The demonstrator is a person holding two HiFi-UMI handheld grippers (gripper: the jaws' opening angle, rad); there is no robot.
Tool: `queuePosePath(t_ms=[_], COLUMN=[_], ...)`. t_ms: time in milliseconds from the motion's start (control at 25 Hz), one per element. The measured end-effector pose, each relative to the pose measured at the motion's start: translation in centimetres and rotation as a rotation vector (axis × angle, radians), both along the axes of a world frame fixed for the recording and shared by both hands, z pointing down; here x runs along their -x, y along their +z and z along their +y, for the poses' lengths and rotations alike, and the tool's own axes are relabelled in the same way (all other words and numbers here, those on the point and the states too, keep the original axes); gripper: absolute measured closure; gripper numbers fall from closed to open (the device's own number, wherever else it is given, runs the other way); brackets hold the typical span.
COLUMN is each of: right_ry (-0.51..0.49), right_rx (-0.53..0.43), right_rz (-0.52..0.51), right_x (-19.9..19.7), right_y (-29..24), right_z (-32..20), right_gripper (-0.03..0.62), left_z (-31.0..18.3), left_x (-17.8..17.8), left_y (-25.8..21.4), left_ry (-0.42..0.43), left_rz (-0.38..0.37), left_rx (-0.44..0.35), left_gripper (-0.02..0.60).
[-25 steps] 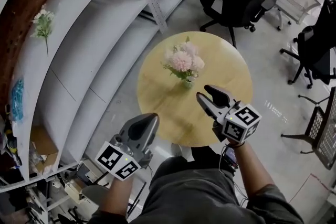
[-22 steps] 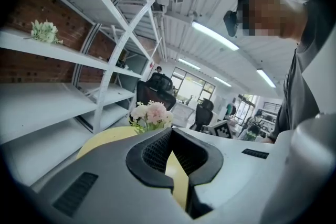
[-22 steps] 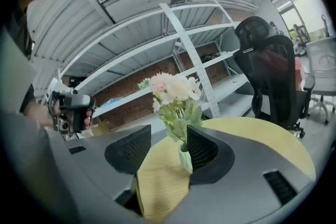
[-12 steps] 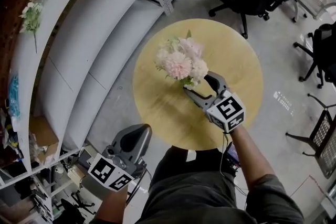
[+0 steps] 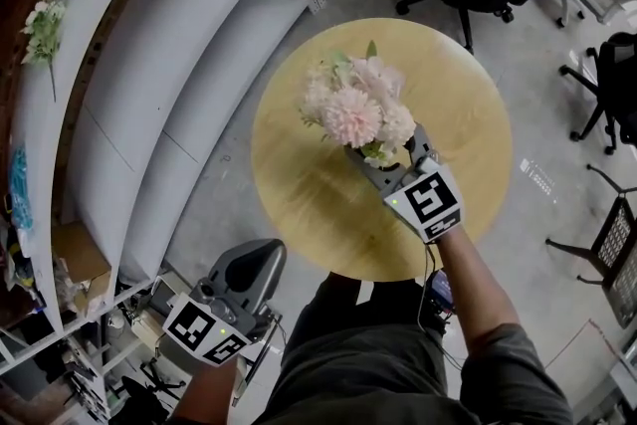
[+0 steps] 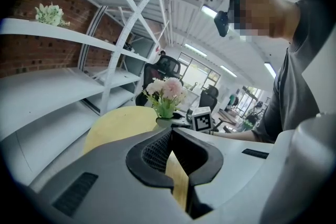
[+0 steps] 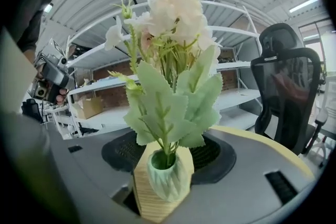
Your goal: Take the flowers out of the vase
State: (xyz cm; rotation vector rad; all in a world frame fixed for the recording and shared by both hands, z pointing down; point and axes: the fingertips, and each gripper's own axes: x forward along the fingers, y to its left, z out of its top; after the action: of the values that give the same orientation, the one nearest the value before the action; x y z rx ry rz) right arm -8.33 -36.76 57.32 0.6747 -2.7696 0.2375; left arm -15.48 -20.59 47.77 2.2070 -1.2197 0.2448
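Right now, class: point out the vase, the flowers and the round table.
vase (image 7: 167,181), right gripper view, on its ribbed green body.
flowers (image 5: 350,117), head view, on the large pink bloom.
round table (image 5: 299,199), head view, on the bare wooden top.

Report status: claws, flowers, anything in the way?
Left claw shut, empty, off the table. Right claw just opened, jaws straddling vase, not gripping. Flowers in vase, upright on table. Low leaves crowd vase mouth.

We read no words, numbers or brands anywhere. The left hand-held gripper (image 5: 261,252) and right hand-held gripper (image 5: 384,149) carry only square-patterned markers.
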Motion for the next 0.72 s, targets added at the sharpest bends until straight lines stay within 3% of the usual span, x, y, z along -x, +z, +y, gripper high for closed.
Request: queuePosePath(t_ms=[160, 440, 720], right_ry=[0.000, 0.056, 0.068], right_rx=[-0.028, -0.007, -0.026], right_rz=[0.012, -0.026, -0.060], right_x=[0.0, -0.8, -1.3], right_y=[-0.3, -1.4, -4.9], right_z=[-0.2, -0.2, -0.2], right_gripper=[0.358, 0.485, 0.516], left_z=[0.3, 0.7, 0.2], left_x=[0.3, 0.1, 0.1], left_y=[0.0, -0.5, -2.0], left_ry=[-0.003, -0.002, 0.004], left_rz=[0.003, 0.008, 0.025], left_rx=[0.001, -0.015, -0.057], left_gripper=[0.572, 0.572, 0.572])
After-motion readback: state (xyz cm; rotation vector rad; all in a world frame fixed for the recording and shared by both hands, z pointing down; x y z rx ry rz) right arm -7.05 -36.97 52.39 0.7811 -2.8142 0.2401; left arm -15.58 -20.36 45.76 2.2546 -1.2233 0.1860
